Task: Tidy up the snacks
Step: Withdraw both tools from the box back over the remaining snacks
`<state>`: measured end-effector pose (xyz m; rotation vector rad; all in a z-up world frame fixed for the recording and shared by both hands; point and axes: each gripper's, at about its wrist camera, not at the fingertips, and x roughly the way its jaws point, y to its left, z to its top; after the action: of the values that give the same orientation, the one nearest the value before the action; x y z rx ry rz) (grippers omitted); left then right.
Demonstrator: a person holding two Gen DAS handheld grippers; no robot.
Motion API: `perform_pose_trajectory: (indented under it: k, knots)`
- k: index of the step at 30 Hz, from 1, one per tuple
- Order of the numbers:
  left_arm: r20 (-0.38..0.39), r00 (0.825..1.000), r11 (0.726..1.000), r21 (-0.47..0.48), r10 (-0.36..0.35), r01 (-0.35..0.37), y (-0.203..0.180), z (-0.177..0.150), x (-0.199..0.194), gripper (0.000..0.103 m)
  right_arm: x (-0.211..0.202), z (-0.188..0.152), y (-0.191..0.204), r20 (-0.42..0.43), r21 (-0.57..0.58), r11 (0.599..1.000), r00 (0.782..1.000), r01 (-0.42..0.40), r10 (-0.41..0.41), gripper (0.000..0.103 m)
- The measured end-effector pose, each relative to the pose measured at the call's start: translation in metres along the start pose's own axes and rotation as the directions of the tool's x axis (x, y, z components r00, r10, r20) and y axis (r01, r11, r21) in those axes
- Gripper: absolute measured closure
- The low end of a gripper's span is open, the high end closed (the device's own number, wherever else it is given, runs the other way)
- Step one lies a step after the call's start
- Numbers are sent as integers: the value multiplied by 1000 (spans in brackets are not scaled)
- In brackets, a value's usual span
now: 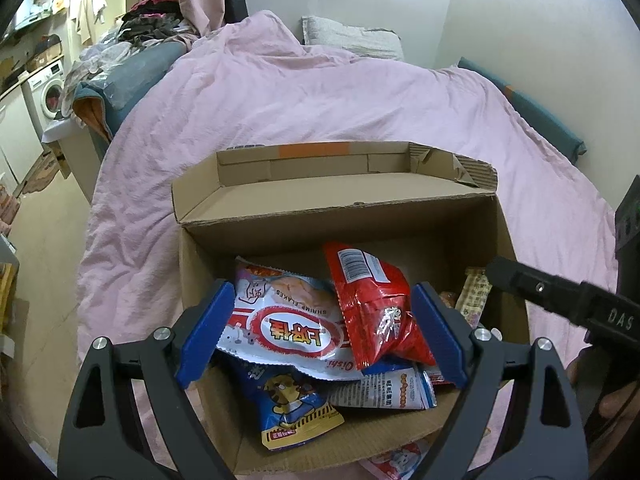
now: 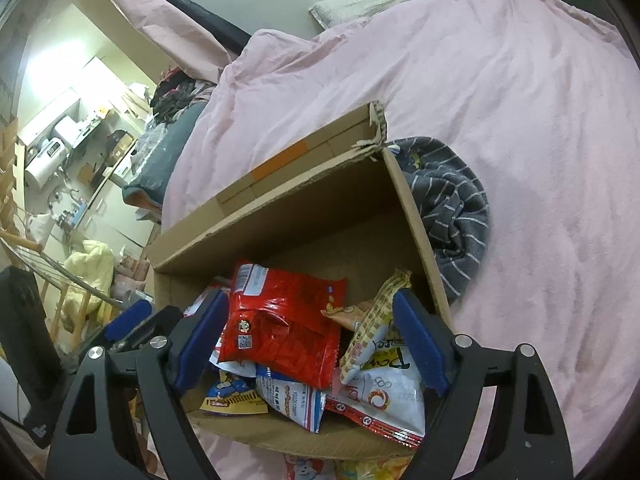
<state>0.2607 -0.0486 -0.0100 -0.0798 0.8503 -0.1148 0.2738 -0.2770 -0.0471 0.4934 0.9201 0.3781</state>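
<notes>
Left wrist view: a cardboard box [image 1: 508, 240] is seen standing on a bed covered by a pink duvet [image 1: 280, 92], its far flap [image 1: 320, 168] folded back. A pillow [image 1: 352, 36] lies at the far end, and a washing machine [image 1: 48, 90] is seen far left. The left gripper [image 1: 320, 332] is held apart above the box, nothing between its pads. Inside, a red bag [image 1: 372, 304] lies on top of a white shrimp-flakes bag [image 1: 280, 320], its long axis running near to far, barcode end far. A blue bag [image 1: 288, 404] lies nearest.

In the right wrist view, the right gripper [image 2: 308, 344] is likewise spread wide and empty over the box [image 2: 416, 216]. A striped grey cloth [image 2: 452, 208] is bunched just beside the right wall. A checked packet [image 2: 372, 320] leans at the right of the red bag [image 2: 280, 324].
</notes>
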Motion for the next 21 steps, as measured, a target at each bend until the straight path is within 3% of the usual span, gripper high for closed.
perform_pose_trajectory:
  k: [7, 15, 21]
  knots:
    - [13, 1000, 1000, -3, -6, 6, 2, -4, -12, 15, -15, -4, 2, 27, 2, 1000, 1000, 6, -6, 16]
    - [94, 995, 999, 25, 42, -45, 3, -10, -44, 15, -45, -16, 18, 91, -47, 999, 996, 15, -11, 16]
    - [146, 988, 999, -22, 52, -50, 12, -22, -73, 15, -63, -30, 32, 118, -117, 991, 992, 56, -42, 7]
